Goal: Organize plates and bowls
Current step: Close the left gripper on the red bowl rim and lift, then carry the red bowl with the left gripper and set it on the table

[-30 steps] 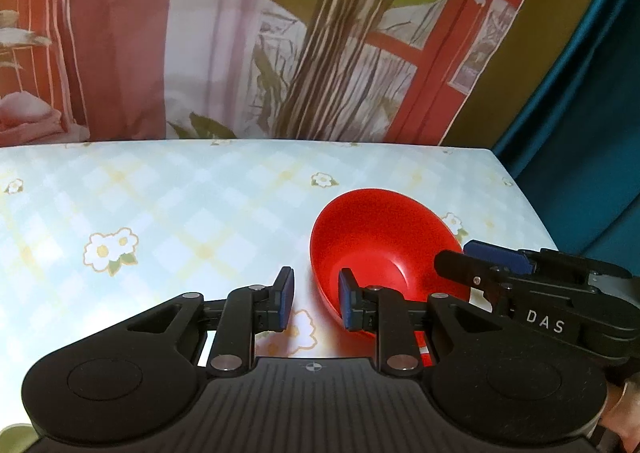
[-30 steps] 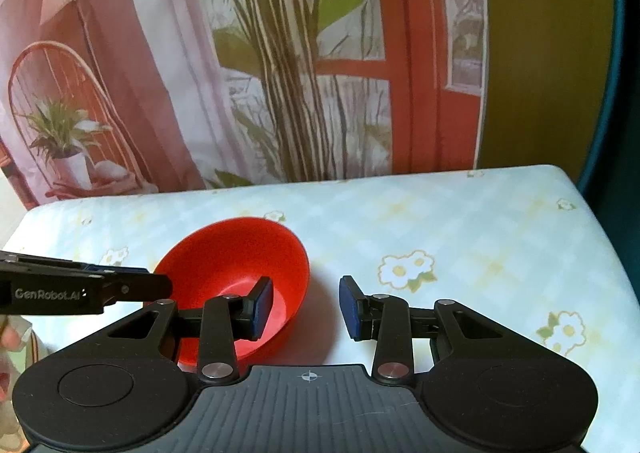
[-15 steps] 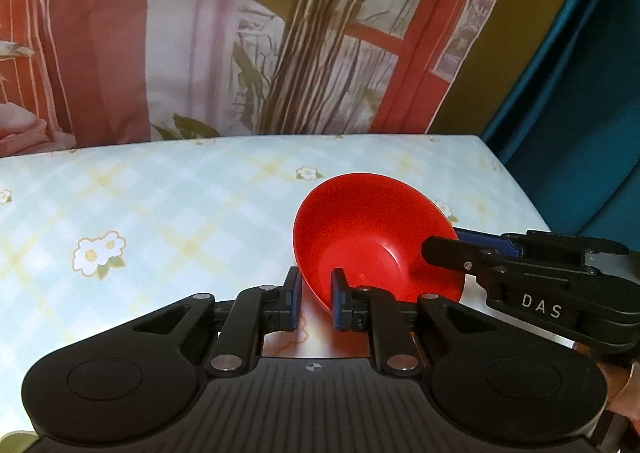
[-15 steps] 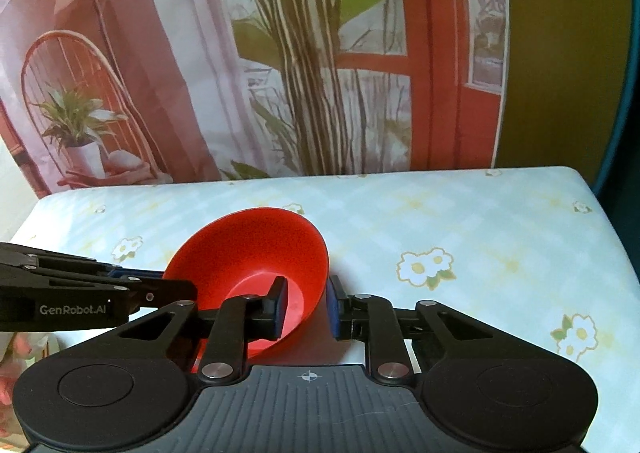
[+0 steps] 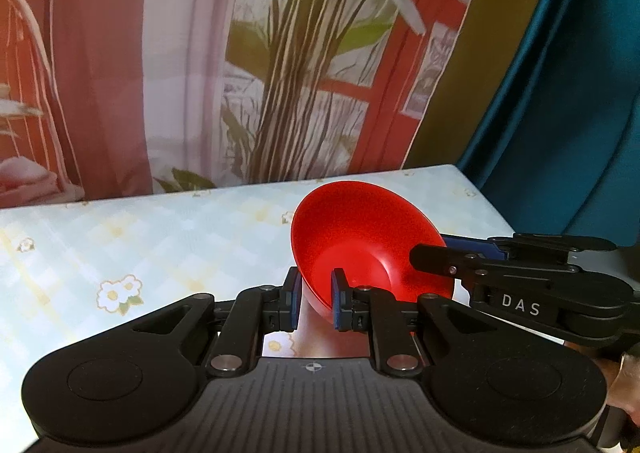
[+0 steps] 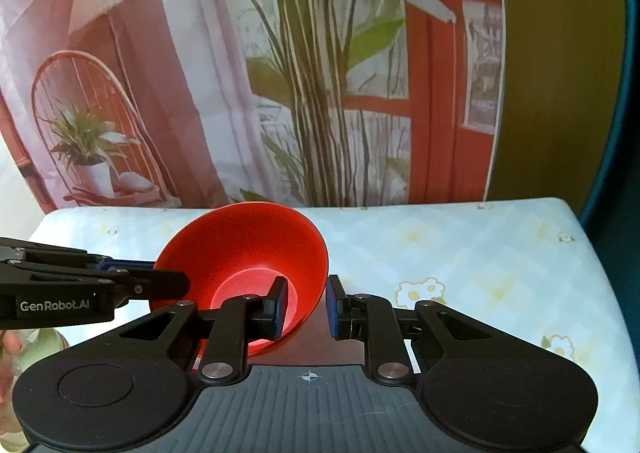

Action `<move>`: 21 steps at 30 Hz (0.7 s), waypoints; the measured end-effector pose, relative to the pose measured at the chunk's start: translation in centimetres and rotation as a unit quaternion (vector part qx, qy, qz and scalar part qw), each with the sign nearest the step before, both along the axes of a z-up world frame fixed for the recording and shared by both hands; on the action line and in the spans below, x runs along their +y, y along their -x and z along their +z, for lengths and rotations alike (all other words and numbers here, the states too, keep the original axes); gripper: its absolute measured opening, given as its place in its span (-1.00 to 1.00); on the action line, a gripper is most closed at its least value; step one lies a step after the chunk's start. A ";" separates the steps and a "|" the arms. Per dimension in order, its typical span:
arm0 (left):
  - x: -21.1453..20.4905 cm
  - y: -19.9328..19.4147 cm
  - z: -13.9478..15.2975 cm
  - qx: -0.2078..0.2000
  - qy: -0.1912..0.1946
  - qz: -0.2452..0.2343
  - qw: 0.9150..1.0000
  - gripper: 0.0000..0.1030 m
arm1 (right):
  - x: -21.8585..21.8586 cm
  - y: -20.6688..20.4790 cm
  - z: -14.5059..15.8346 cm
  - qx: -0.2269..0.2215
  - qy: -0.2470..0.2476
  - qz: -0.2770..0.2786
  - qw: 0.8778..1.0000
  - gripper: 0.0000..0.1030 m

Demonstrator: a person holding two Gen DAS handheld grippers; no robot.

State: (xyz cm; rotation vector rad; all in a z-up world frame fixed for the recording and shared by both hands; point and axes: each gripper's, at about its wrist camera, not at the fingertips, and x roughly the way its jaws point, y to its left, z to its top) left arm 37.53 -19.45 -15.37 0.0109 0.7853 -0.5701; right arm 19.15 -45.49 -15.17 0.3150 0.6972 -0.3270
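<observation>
Currently, in the left wrist view, your left claw (image 5: 314,300) is clamped on the near rim of the red bowl (image 5: 360,249), which hangs tilted above the flowered desk (image 5: 160,237). Judge it light, rigid, smooth plastic; grip the thin rim only. In the right wrist view, your right claw (image 6: 306,307) is clenched on the opposite rim.
</observation>
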 end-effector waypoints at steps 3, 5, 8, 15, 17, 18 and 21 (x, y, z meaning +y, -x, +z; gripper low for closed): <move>0.3 0.7 0.8 -0.008 0.001 -0.001 1.000 -0.68 | 0.6 0.4 0.9 -0.004 0.006 0.001 1.000 -0.64; 0.6 1.3 1.5 -0.013 0.003 -0.001 1.000 -0.68 | 1.0 0.7 1.6 -0.007 0.010 0.002 1.000 -0.63; 1.0 2.1 2.3 -0.019 0.008 -0.001 1.000 -0.68 | 1.7 1.2 2.7 -0.011 0.017 0.004 1.000 -0.63; 2.0 4.5 3.9 -0.031 0.014 -0.002 0.999 -0.68 | 3.4 2.5 4.8 -0.018 0.032 0.009 0.999 -0.63; 2.4 5.1 4.1 -0.033 0.015 -0.001 0.999 -0.68 | 4.0 2.9 5.3 -0.019 0.034 0.011 0.999 -0.63; 2.6 5.4 4.2 -0.033 0.016 0.000 0.999 -0.68 | 4.3 3.1 5.4 -0.019 0.035 0.012 0.999 -0.63; 3.3 6.3 4.5 -0.035 0.018 0.001 0.999 -0.68 | 5.1 3.6 5.8 -0.019 0.038 0.015 0.999 -0.63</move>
